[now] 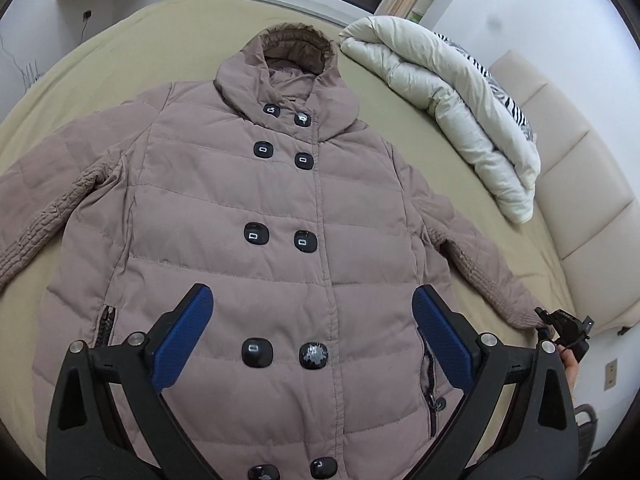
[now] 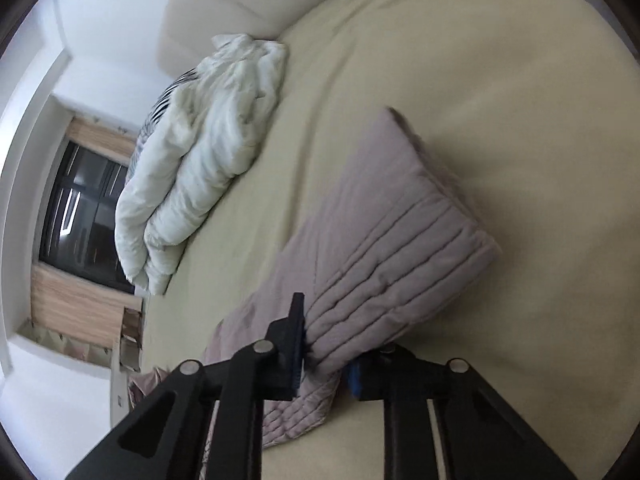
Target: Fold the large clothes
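A mauve quilted hooded coat (image 1: 280, 208) with black buttons lies face up and spread flat on the bed, hood away from me. My left gripper (image 1: 310, 332) hovers open and empty above its lower front. My right gripper (image 1: 560, 326) shows at the far right of the left wrist view, at the cuff of the coat's right-hand sleeve (image 1: 500, 280). In the right wrist view the right gripper (image 2: 326, 364) is shut on that ribbed sleeve cuff (image 2: 384, 256), which lies on the sheet.
The bed has a beige sheet (image 1: 120, 60). A rolled white duvet (image 1: 448, 104) with a zebra-striped pillow lies beside the coat toward the padded cream headboard (image 1: 568, 168). A dark window (image 2: 80, 208) is beyond the bed.
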Tool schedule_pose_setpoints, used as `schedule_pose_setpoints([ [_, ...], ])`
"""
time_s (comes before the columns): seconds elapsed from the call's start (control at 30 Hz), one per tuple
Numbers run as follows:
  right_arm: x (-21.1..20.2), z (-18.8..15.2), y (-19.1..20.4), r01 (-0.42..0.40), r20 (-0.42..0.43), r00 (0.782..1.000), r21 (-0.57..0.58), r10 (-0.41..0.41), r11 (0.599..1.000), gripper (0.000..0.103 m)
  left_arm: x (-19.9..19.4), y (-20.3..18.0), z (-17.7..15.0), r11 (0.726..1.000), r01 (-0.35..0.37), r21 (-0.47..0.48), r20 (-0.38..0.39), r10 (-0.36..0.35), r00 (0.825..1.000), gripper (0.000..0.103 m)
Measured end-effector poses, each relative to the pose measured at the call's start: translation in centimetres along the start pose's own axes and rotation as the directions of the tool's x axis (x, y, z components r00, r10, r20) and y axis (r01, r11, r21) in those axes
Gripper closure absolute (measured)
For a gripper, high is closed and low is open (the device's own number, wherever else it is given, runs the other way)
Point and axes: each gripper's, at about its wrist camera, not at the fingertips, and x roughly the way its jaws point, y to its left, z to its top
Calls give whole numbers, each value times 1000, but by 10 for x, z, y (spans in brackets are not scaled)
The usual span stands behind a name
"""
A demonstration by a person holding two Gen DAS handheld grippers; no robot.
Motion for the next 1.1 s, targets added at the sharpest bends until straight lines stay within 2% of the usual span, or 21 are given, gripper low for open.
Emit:
schedule_pose_setpoints([
  [0.07,0,-10,48,-31,-7,1000,-154,30,988,86,-1,15,5,999,19,-49,17,-18,1000,3],
  [0.13,6,-32,107,-78,-45,997,-320,67,944,86,-4,33,11,995,27,-94,39,-24,999,3],
  [0.2,13,-69,162,-159,-117,986,-451,118,878,86,-4,50,19,991,37,-132,52,-31,998,3],
  [0.27,26,-116,214,-257,-217,963,-549,161,796,87,-2,68,25,986,42,-162,59,-33,998,3],
  [0.37,49,-200,271,-349,-342,928,-658,148,667,86,-3,94,31,977,52,-207,75,-37,996,3],
  [0.43,65,-252,291,-395,-414,902,-683,120,614,83,-3,108,32,972,61,-229,80,-43,996,3],
  [0.53,93,-320,301,-407,-473,881,-726,27,554,58,1,125,32,962,73,-262,76,-55,996,3],
  [0.6,107,-353,303,-406,-479,878,-759,-13,510,25,9,135,34,954,83,-286,61,-68,996,3],
  [0.63,107,-368,301,-402,-472,881,-773,-22,491,19,14,139,34,950,91,-299,53,-79,995,3],
  [0.73,88,-382,290,-451,-497,867,-753,34,479,6,26,138,37,943,122,-310,44,-114,993,3],
  [0.83,62,-365,274,-476,-503,859,-715,96,512,3,45,124,42,939,157,-305,26,-157,987,3],
  [0.9,53,-350,266,-463,-475,869,-688,135,558,1,65,103,45,950,163,-266,-13,-172,985,3],
  [0.97,52,-325,249,-441,-461,875,-628,150,641,1,89,79,50,966,151,-212,-63,-167,984,3],
  [1.03,59,-302,229,-431,-480,862,-531,160,730,1,113,60,53,973,140,-182,-108,-161,981,3],
  [1.1,70,-287,213,-401,-489,861,-477,143,782,1,135,45,56,982,120,-148,-132,-140,981,3],
])
